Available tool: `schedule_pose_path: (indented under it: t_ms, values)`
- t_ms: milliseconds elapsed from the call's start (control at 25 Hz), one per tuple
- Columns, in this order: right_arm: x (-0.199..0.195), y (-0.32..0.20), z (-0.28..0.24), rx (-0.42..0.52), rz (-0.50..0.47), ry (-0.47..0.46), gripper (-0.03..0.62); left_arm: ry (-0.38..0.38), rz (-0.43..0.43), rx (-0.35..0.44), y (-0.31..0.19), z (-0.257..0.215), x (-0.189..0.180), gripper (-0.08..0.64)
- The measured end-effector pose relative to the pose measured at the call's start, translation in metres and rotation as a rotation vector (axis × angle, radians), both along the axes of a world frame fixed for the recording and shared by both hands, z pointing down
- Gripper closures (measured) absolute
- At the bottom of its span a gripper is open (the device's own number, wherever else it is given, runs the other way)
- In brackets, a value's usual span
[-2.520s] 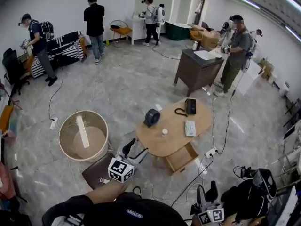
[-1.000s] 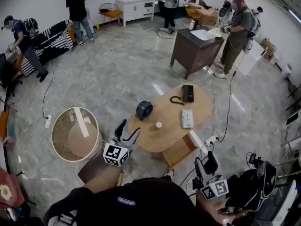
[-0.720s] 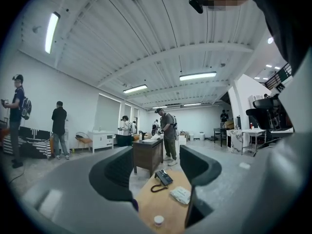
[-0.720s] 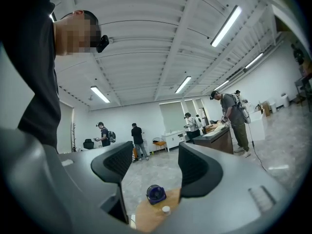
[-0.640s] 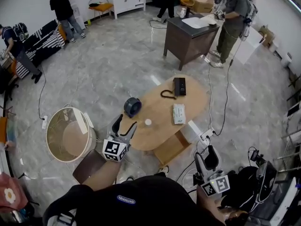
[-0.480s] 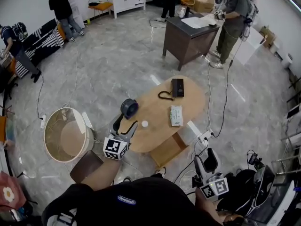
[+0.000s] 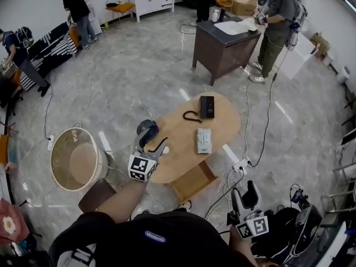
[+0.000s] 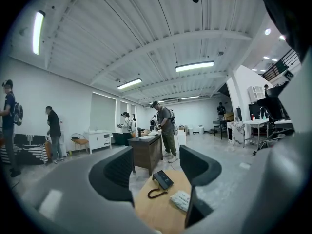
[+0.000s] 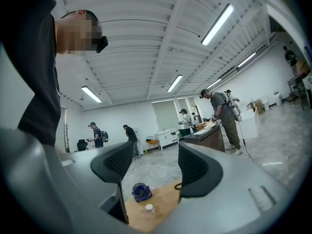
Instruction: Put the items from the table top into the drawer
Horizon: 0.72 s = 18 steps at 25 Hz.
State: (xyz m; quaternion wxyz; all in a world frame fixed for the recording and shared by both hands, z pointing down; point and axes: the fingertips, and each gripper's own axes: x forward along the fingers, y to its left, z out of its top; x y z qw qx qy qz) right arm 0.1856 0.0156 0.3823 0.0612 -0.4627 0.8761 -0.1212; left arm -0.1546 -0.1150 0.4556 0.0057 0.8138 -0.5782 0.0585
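Grey marble floor (image 7: 139, 77), white walls (image 7: 33, 4) — dark desk (image 7: 219, 52) (papers (image 7: 236, 26) on top), ceiling strip lights (image 8: 195, 66).

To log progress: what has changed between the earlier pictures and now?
The left hand-held gripper moved forward, from beside the table to over its near edge, by the blue round object; open, holding nothing. The right hand-held gripper stays low and open. The telephone, packet and open drawer are unchanged.
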Motion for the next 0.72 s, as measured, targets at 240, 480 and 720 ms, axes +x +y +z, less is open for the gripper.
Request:
schedule_pose_path:
  t_ms: [240, 480, 720]
  values:
    - [0.008, -0.027, 0.006, 0.023, -0.049, 0.036, 0.290, -0.004, -0.009, -0.025, -0.028, 0.014, 0.025, 0.273]
    - [0.020, -0.053, 0.030, 0.002, -0.107, 0.069, 0.290, 0.011, 0.006, -0.049, -0.039, 0.023, 0.055, 0.273]
    - [0.012, -0.076, 0.053, -0.014, -0.143, 0.049, 0.290, -0.006, 0.005, -0.098, -0.043, 0.049, 0.073, 0.273]
